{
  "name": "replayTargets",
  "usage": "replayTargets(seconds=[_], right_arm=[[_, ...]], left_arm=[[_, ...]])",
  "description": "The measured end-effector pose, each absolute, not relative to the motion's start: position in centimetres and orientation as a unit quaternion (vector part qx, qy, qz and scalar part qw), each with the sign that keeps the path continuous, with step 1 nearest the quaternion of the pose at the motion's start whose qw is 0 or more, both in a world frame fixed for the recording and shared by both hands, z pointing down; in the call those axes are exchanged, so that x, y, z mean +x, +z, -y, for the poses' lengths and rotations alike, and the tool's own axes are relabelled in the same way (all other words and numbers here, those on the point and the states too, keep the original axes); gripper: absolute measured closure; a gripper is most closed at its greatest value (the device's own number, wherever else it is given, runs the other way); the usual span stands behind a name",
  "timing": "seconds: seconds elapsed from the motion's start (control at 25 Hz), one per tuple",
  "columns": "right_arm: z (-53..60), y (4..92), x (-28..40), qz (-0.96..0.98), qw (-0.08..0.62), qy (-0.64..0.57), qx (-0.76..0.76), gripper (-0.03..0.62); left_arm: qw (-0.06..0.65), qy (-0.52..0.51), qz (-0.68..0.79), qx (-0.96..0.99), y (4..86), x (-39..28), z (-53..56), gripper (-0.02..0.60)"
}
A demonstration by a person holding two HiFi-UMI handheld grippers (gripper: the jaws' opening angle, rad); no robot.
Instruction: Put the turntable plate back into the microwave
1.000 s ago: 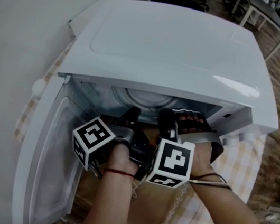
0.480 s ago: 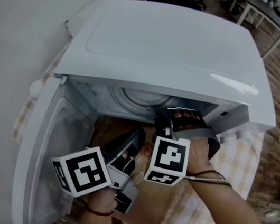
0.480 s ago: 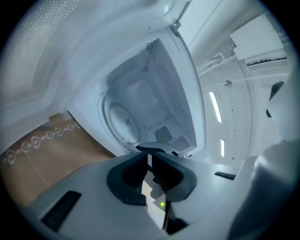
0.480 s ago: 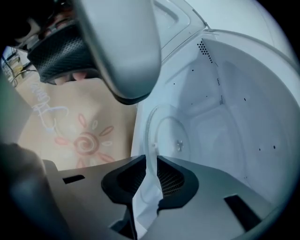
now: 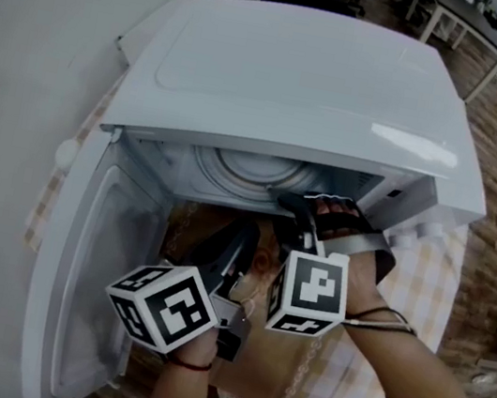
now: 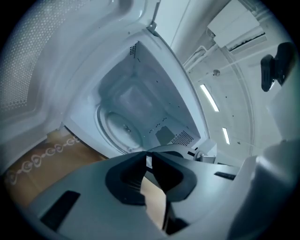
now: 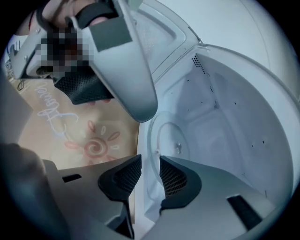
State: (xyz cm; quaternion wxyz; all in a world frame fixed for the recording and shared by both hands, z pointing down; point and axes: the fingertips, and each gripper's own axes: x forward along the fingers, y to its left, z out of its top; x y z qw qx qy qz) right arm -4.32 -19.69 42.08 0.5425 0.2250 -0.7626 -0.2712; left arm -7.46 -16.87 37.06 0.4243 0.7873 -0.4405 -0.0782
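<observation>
Right claw (image 7: 145, 172) sat at the mouth of the microwave (image 5: 300, 69), tipped down into it. Its jaws had just been opening, and there they stood, well apart, pads pressing on nothing, nothing caught in the gap! The plate (image 7: 174, 137) lay flat inside the microwave, just ahead of those tips, and neither claw had hold of it. Over to the left claw (image 6: 149, 161): jaws together, nothing pinched between them. It was held outside the opening, beside the right claw and a little behind it. It pointed in at the cavity, with the plate well ahead of it. The door (image 5: 90, 289) hung wide open, out on the left claw's left side. Below both claws, in front of the microwave, lay a brown patterned mat (image 7: 86, 143). A checked cloth (image 5: 427, 292) showed off past the right claw's wrist.
</observation>
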Motion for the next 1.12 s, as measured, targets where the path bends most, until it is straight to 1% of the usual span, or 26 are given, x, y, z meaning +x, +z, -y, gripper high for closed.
replayTargets(seconds=[0.32,0.56,0.72,0.84,1.12], right_arm=[[17.8,41.1,-4.2,0.795,0.5,-0.231,0.255,0.457],[16.6,39.7,-4.0,0.825,0.447,-0.173,0.299,0.458],[16.0,38.0,-2.9,0.85,0.382,-0.108,0.346,0.468],[15.4,36.5,-1.9,0.866,0.317,-0.066,0.38,0.493],[13.1,33.8,-0.6,0.882,0.213,-0.036,0.419,0.521]], left_arm=[[0.371,-0.071,0.472,0.797,37.0,-7.5,16.4,0.554],[0.32,-0.058,0.489,0.81,36.5,-7.4,15.7,0.554],[0.285,-0.053,0.496,0.818,36.1,-7.1,14.9,0.554],[0.264,-0.053,0.502,0.822,35.7,-7.0,14.2,0.554],[0.221,-0.052,0.504,0.834,33.8,-6.2,12.6,0.554]])
